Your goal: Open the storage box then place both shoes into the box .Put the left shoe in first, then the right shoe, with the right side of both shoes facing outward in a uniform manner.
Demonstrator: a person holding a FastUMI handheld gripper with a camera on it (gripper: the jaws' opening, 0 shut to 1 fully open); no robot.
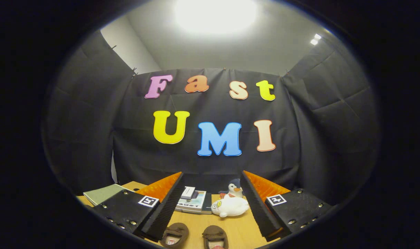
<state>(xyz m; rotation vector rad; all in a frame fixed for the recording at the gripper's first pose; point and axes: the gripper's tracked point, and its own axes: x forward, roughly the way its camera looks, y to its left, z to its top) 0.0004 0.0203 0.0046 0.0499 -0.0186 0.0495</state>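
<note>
Gripper (211, 207) fingers spread wide, holding nothing, above the wooden table (196, 224); two brown suede shoes (175, 235) at 6 o'clock between them; white plush seal (230, 206) at 12 o'clock beyond.

A wooden desk (196, 224) fills the bottom centre of the frame, and two brown shoes (175, 235) (215, 237) lie side by side on it at the lower middle, between the spread fingers of the tool (210, 204). Above them a stack of books (192, 201) sits centre-left, with a white plush toy (230, 206) and a small penguin toy (234, 188) just to its right. A green notebook (102, 193) lies at the desk's left.
</note>
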